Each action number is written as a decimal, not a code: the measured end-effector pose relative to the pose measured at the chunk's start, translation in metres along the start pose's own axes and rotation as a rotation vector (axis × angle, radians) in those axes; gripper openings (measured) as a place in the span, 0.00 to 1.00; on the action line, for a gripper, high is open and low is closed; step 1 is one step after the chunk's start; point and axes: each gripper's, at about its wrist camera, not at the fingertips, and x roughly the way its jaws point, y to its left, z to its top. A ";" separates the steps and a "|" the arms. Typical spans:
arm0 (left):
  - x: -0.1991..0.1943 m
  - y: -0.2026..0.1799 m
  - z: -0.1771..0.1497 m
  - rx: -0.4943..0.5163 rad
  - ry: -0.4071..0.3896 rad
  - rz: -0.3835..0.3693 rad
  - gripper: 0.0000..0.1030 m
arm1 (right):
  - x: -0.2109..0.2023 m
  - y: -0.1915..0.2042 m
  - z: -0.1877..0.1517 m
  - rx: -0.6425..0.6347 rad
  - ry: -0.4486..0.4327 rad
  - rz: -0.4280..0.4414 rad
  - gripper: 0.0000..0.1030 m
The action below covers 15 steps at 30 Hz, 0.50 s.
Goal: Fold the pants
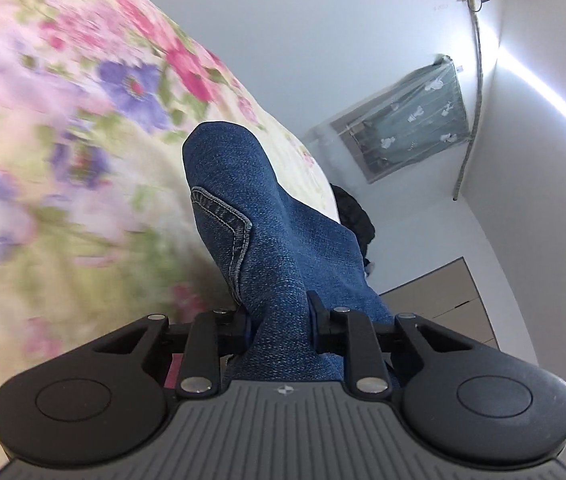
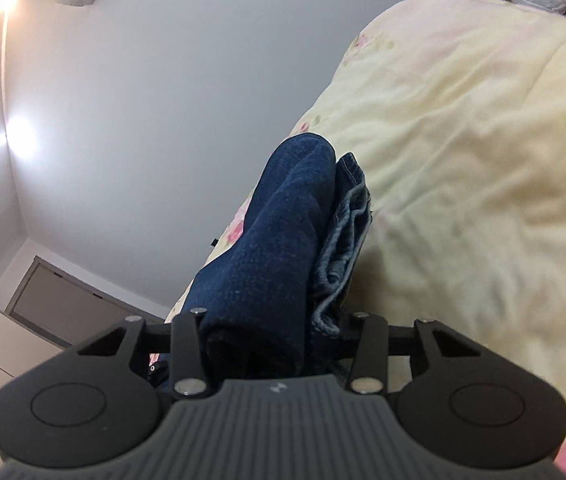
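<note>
Floral cream bedspread [image 1: 83, 128] fills the left wrist view from 9 to 12 o'clock, blurred. Both grippers pinch blue denim pants: the left gripper [image 1: 279, 320] clamps a bunched fold [image 1: 251, 200] with a stitched pocket seam; the right gripper [image 2: 279, 332] clamps darker folded layers [image 2: 283, 220] beside the bed.

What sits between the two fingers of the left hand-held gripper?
Blue denim of the pants, bunched and clamped by the left hand-held gripper; the left wrist view shows this. Nothing else shows in the gap.
</note>
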 end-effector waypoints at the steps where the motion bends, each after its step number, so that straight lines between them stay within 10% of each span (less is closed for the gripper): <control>1: -0.012 0.006 -0.003 0.013 0.004 0.026 0.26 | 0.006 0.006 -0.015 -0.004 0.005 0.011 0.38; 10: -0.032 0.066 -0.029 -0.010 0.039 0.090 0.34 | 0.035 -0.019 -0.125 0.113 0.068 -0.026 0.47; 15: -0.040 0.084 -0.023 0.030 0.074 0.148 0.65 | 0.024 -0.030 -0.111 0.101 0.094 -0.017 0.62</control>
